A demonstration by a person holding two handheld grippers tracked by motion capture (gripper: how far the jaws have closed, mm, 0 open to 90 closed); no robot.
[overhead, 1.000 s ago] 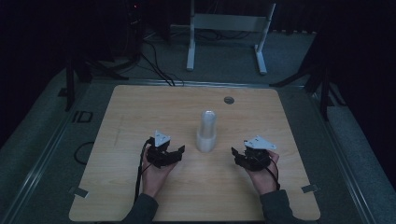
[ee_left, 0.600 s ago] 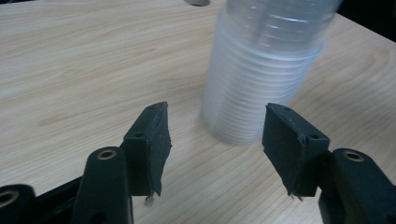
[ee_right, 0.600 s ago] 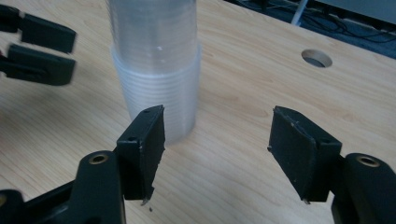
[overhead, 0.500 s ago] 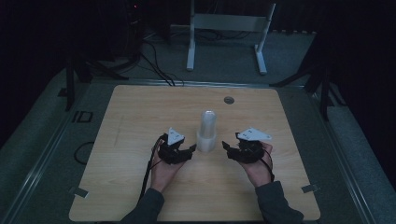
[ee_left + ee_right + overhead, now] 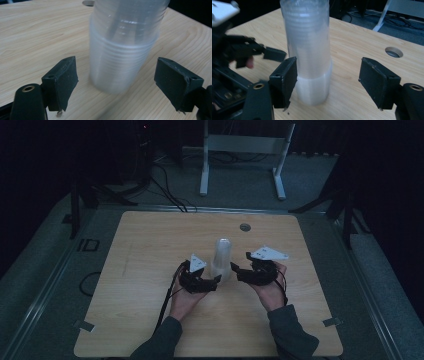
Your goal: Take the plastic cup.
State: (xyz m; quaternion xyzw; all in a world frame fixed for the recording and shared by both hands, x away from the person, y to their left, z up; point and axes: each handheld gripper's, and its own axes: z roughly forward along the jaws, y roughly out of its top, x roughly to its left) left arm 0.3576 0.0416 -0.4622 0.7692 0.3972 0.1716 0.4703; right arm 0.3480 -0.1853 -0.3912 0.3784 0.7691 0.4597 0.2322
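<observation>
Cup stack [image 5: 222, 258] upright mid-table, a gripper on each side.
Clear cups, nested mouth down, stand on the table [image 5: 150, 245] with the round hole [image 5: 244, 227] well behind. Left gripper [image 5: 214, 281] jaws spread wide, stack base between them, no contact seen in the left gripper view. Right gripper [image 5: 239, 270] jaws also spread; stack just beside its left jaw, contact unclear.

Cup stack [image 5: 221, 259] translucent white; table [image 5: 150, 250] pale wood grain; both grippers' jaws black.
</observation>
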